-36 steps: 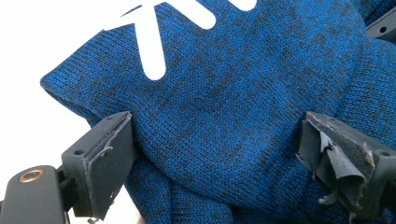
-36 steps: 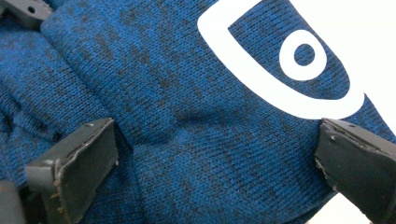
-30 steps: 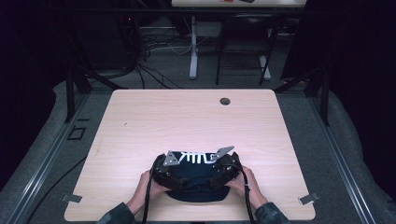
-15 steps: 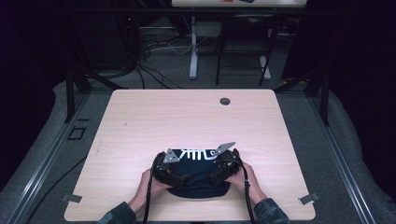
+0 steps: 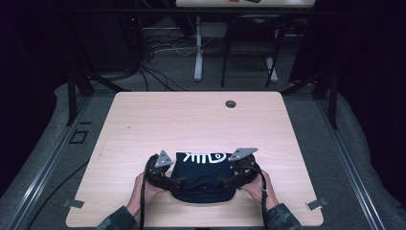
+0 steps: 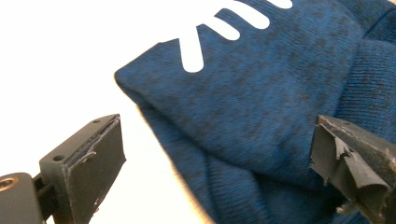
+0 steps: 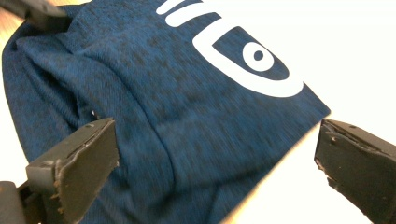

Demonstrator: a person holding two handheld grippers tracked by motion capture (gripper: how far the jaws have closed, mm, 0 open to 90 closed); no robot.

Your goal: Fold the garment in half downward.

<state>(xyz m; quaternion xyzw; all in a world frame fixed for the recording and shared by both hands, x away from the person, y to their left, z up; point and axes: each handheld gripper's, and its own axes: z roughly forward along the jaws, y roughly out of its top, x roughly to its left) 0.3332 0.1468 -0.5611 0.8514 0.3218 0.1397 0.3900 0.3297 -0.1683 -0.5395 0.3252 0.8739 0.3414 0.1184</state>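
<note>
dark blue garment (image 5: 201,175), white fish-skeleton print (image 5: 204,157)

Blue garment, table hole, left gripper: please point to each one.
blue garment (image 5: 203,177), high view, on its dark folded middle
table hole (image 5: 231,104), high view, on the round opening
left gripper (image 6: 217,154), left gripper view, midway between open jaws

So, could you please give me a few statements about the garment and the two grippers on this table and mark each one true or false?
1. The left gripper has its jaws open. True.
2. The right gripper is shut on the blue garment. False: its jaws stand wide apart over the cloth.
3. The garment bears a white fish-skeleton print. True.
4. The garment lies at the table's far edge. False: it lies near the person's edge.
5. A round hole sits near the table's far edge. True.
</note>
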